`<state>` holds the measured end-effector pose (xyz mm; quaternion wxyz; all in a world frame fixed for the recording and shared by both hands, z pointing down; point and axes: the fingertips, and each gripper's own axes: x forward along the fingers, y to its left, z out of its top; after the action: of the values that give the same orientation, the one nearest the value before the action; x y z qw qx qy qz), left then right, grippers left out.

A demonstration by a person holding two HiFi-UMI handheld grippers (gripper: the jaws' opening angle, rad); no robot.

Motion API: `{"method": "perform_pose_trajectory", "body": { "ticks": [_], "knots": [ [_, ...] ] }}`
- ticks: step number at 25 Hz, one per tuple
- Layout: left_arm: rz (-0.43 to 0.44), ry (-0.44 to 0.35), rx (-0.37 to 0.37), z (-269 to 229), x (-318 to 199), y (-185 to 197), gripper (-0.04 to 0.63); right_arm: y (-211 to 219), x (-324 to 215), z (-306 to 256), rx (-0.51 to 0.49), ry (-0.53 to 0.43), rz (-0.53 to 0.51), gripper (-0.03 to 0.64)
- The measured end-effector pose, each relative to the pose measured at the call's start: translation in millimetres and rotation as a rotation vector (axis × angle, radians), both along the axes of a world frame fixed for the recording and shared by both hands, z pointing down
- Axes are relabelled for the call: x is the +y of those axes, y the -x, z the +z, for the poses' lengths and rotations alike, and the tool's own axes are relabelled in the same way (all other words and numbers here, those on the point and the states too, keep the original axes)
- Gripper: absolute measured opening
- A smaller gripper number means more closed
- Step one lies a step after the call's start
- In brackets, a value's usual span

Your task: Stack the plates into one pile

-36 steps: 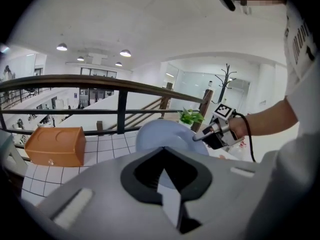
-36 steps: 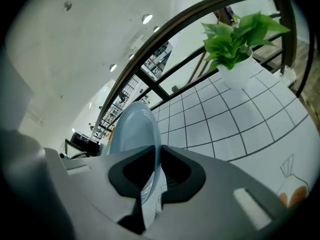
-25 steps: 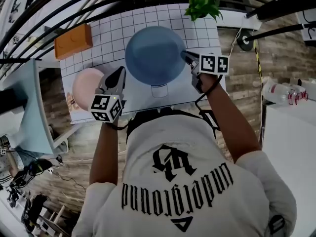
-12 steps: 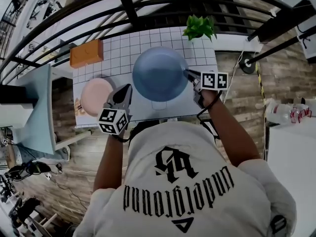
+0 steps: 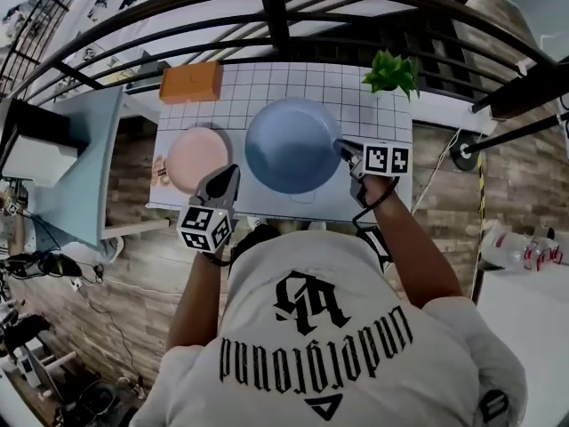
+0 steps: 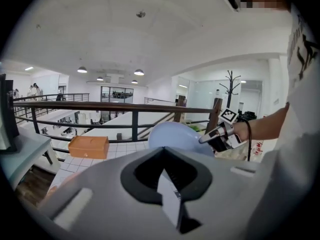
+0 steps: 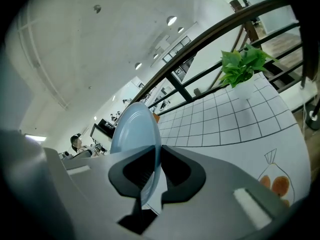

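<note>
A large blue plate (image 5: pixel 293 145) hangs tilted above the white gridded table (image 5: pixel 373 114). My right gripper (image 5: pixel 342 147) is shut on its right rim, and in the right gripper view the plate (image 7: pixel 134 129) stands edge-on between the pads of this gripper (image 7: pixel 156 156). A smaller pink plate (image 5: pixel 197 158) lies flat at the table's left. My left gripper (image 5: pixel 228 179) hovers over the near edge between the two plates, shut and with nothing in it. The left gripper view shows the blue plate (image 6: pixel 175 135) and the right gripper (image 6: pixel 207 138) ahead.
An orange box (image 5: pixel 191 82) sits at the table's far left corner, and a green potted plant (image 5: pixel 391 71) at its far right corner. A dark railing (image 5: pixel 284 16) runs behind the table. A pale blue table (image 5: pixel 76 167) stands to the left over a wooden floor.
The right gripper has lifted the blue plate and brought it closer to the pink one. The left gripper has risen and pulled back from the pink plate toward the near edge.
</note>
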<state>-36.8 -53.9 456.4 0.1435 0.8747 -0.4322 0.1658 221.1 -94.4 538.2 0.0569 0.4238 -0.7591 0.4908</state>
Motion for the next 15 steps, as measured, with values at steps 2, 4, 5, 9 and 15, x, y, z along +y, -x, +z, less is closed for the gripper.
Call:
{"method": "perform_pose_trajectory", "body": {
  "ticks": [2,4,5,9,15],
  "knots": [
    [-0.03,0.004,-0.002,1,6,16,0.049,14,-3,0,-0.003,-0.002,-0.019,0.035],
    [-0.056,0.005,-0.003,3,10,31,0.049,28,-8,0,-0.008,-0.004,-0.035,0.037],
    [-0.067,0.006,-0.003,4,12,39,0.049,35,-10,0,-0.01,-0.006,-0.043,0.037],
    [-0.097,0.001,0.006,5,14,67,0.049,64,-19,-4,-0.006,-0.013,-0.071,0.035],
    [-0.115,-0.004,0.026,6,10,117,0.049,114,-26,-6,-0.01,-0.005,-0.082,0.037]
  ]
}}
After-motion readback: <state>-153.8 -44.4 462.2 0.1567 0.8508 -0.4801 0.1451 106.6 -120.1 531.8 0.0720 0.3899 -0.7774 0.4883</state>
